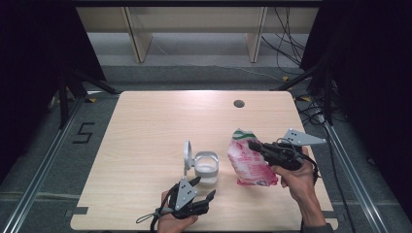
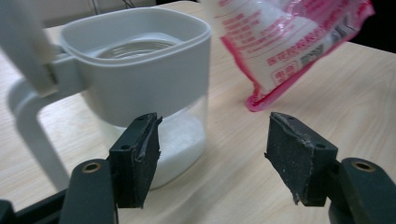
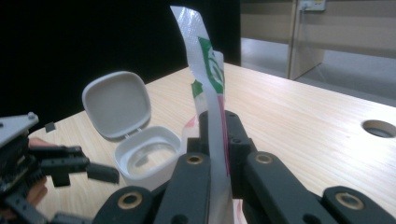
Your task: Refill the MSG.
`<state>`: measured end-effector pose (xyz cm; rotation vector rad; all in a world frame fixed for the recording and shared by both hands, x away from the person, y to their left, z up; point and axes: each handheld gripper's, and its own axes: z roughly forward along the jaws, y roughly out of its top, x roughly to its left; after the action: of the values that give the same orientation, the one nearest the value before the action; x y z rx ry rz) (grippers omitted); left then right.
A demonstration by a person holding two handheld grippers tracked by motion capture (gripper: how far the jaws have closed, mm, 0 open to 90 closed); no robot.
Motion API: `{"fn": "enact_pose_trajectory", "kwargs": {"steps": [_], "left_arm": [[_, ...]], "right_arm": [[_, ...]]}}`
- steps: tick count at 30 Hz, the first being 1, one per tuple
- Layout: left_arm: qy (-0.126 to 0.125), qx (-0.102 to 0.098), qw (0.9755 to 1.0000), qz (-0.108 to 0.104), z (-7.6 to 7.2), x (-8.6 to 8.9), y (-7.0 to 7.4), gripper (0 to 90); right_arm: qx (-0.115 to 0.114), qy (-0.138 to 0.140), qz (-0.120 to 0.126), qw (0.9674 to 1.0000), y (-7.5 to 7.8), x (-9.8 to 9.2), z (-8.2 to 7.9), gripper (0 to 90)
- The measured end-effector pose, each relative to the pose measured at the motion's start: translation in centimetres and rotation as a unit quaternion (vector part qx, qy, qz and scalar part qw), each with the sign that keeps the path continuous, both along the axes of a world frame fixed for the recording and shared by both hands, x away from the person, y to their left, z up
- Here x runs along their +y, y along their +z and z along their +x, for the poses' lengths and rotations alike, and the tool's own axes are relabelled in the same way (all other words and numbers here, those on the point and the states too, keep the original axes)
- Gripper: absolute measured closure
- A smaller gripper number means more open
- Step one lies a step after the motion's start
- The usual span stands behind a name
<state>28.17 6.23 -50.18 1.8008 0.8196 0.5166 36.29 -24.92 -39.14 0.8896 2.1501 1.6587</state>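
high view, l to r, all placed off the jar: left gripper (image 1: 197, 190) sits just near-side of the jar (image 1: 206, 168), jaws spread w/ nothing between them, pads clear of the glass. in the left gripper view the jar is close ahead, just off the left pad (image 2: 137, 156). jar stands upright mid-table (image 1: 145, 126), hinged lid (image 1: 187, 156) flipped up on its left, mouth open. white granules already lie in the bottom (image 2: 184, 140), well below the collar, so some fill is in.

right of jar, just beside it: pink/white bag (image 1: 248, 161), held up off the table and tilted, top edge pinched flat in the right gripper (image 1: 256, 145), jaws clamped tight on the film (image 3: 212, 116). bag's lower corner hangs near the tabletop, not over the jar mouth.

judgement: opening done, bag gripped. left: bring bag over the mouth, tip, then shut lid. left tongs look placed to steady the jar, not yet on it.
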Motion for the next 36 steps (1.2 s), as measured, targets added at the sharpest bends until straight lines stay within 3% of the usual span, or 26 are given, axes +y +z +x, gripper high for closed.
{"fn": "enact_pose_trajectory", "kwargs": {"steps": [1, 2, 3, 4, 5, 7, 10, 11, 12, 14, 15, 17, 18, 19, 20, 23, 24, 26, 27, 28, 30, 32, 33, 34, 36], "left_arm": [[0.003, 0.0, 1.0, -0.009, 0.1, 0.0, 0.0, 33.9], [0.006, 0.0, 1.0, -0.005, 0.1, 0.2, 0.0, 33.9], [0.001, -0.007, 0.9999, 0.007, 0.2, 0.4, 0.1, 33.9], [0.009, 0.003, 0.9999, -0.005, 0.1, 0.3, 0.0, 33.9], [0.006, 0.003, 1.0, -0.006, 0.1, 0.3, 0.0, 33.9], [0.0, 0.006, 0.9999, -0.014, 0.2, 0.3, 0.0, 33.9], [0.0, 0.001, 1.0, -0.009, 0.3, 0.4, 0.0, 33.9], [0.003, 0.005, 0.9999, -0.013, 0.3, 0.4, -0.1, 34.0], [0.004, 0.006, 0.9999, -0.014, 0.3, 0.4, -0.1, 34.0], [0.0, -0.006, 1.0, -0.004, 0.5, 0.7, 0.0, 34.0], [0.01, 0.006, 0.9998, -0.017, 0.3, 0.6, 0.0, 34.0], [0.006, 0.004, 0.9998, -0.019, 0.4, 0.7, 0.0, 34.0], [0.006, 0.004, 0.9998, -0.019, 0.4, 0.7, 0.0, 34.0], [0.01, 0.004, 0.9998, -0.018, 0.3, 0.8, 0.0, 34.0], [0.009, 0.003, 0.9997, -0.023, 0.4, 0.7, -0.1, 34.0], [0.007, 0.004, 0.9998, -0.02, 0.4, 0.7, -0.1, 34.0], [0.007, 0.004, 0.9998, -0.02, 0.4, 0.7, -0.1, 34.0], [0.012, 0.004, 0.9997, -0.021, 0.4, 0.8, 0.0, 34.0], [0.012, 0.004, 0.9997, -0.02, 0.4, 0.8, 0.0, 34.0], [0.007, -0.002, 0.9999, -0.012, 0.5, 0.9, 0.0, 34.0], [0.005, -0.004, 0.9999, -0.008, 0.5, 1.0, 0.1, 34.0], [0.013, 0.002, 0.9997, -0.02, 0.5, 1.0, 0.0, 34.0], [0.017, 0.005, 0.9996, -0.021, 0.4, 1.0, 0.0, 34.0], [0.01, -0.002, 0.9999, -0.011, 0.5, 1.1, 0.0, 34.0], [0.016, 0.005, 0.9997, -0.021, 0.4, 1.0, 0.0, 34.0]], "right_arm": [[-0.007, -0.001, 0.007, 0.9999, -0.2, -0.4, -0.2, 89.9], [0.004, -0.003, 0.011, 0.9999, -0.2, -0.8, -0.5, 89.9], [0.004, -0.005, 0.005, 1.0, -0.3, -1.3, -0.7, 89.9], [-0.002, -0.007, 0.001, 1.0, -0.4, -1.8, -0.7, 89.9], [0.009, -0.01, 0.007, 0.9999, -0.6, -2.1, -1.0, 89.9], [-0.001, -0.015, -0.001, 0.9999, -0.8, -2.8, -1.2, 90.0], [-0.005, -0.018, -0.009, 0.9998, -1.0, -3.5, -1.4, 90.0], [0.006, -0.027, 0.0, 0.9996, -1.1, -3.6, -1.5, 89.9], [0.003, -0.026, 0.001, 0.9996, -1.2, -3.6, -1.5, 90.0], [0.0, -0.026, -0.014, 0.9996, -1.2, -4.0, -1.4, 89.9], [-0.002, -0.03, -0.016, 0.9994, -1.2, -4.2, -1.3, 90.0], [-0.008, -0.032, -0.015, 0.9994, -1.5, -4.5, -1.2, 89.9], [0.002, -0.037, -0.016, 0.9992, -1.5, -4.6, -1.3, 89.9], [-0.006, -0.036, -0.019, 0.9991, -1.6, -4.8, -1.2, 89.9], [0.005, -0.038, -0.016, 0.9991, -1.7, -4.8, -1.3, 89.9], [-0.006, -0.048, -0.027, 0.9985, -1.9, -5.2, -0.9, 89.8], [0.009, -0.054, -0.023, 0.9982, -1.9, -5.2, -1.1, 89.9], [-0.002, -0.055, -0.037, 0.9978, -2.0, -5.4, -0.9, 89.8], [0.01, -0.063, -0.034, 0.9974, -2.0, -5.4, -1.0, 89.8], [0.001, -0.062, -0.033, 0.9975, -2.2, -5.4, -0.9, 89.8], [0.009, -0.065, -0.04, 0.997, -2.2, -5.5, -0.9, 89.8], [0.016, -0.071, -0.049, 0.9961, -2.3, -5.6, -1.0, 89.8], [0.015, -0.073, -0.056, 0.9956, -2.4, -5.7, -0.9, 89.8], [-0.004, -0.07, -0.06, 0.9957, -2.5, -5.9, -0.6, 89.8], [-0.003, -0.077, -0.059, 0.9953, -2.7, -6.0, -0.6, 89.8]]}}
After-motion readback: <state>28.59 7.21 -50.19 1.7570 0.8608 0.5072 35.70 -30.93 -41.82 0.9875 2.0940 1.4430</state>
